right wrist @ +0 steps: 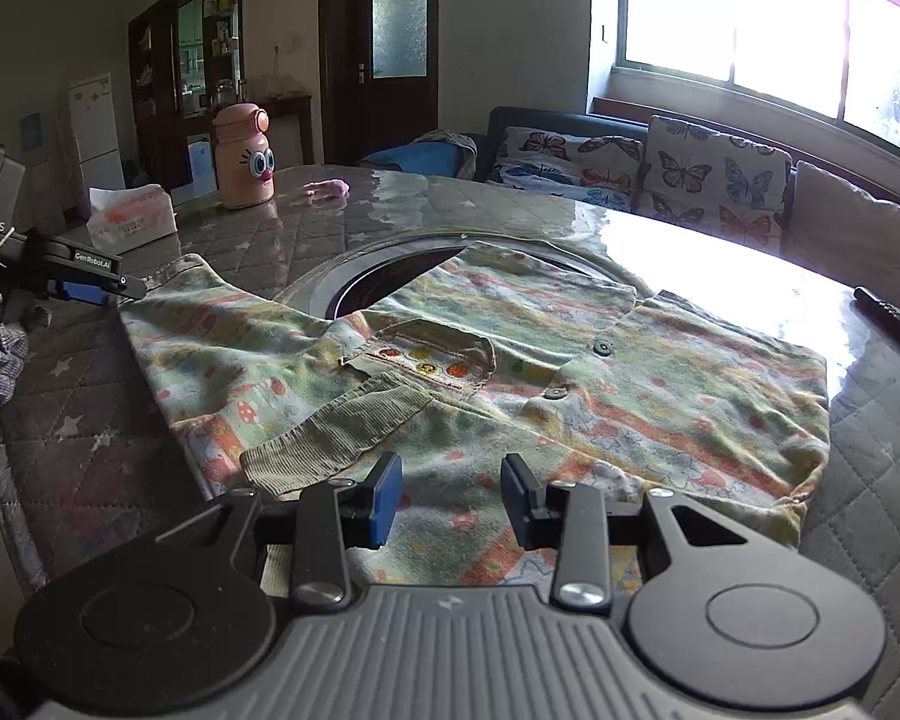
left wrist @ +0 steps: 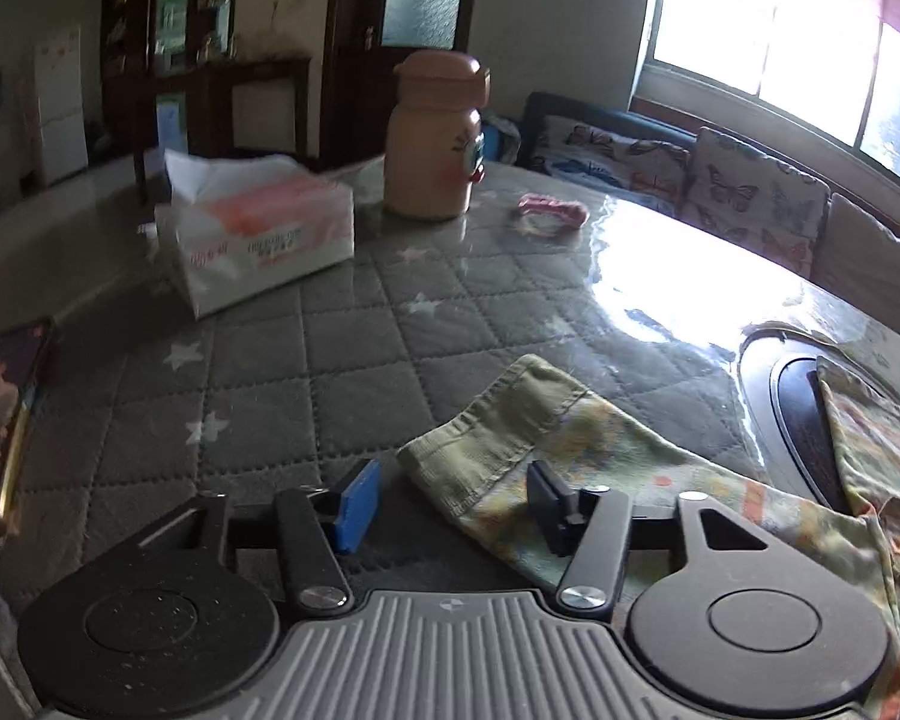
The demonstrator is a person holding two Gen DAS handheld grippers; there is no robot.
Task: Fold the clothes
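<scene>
One patterned shirt lies flat, apparently ungripped, between two wide-open tools, left and right

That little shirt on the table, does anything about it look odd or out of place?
Slightly. The shirt lies partly over a dark round inset in the table instead of on flat quilted cloth, and one sleeve is already folded across its front.

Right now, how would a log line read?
left gripper: open at sleeve cuff | right gripper: open over shirt | fold: pending
</scene>
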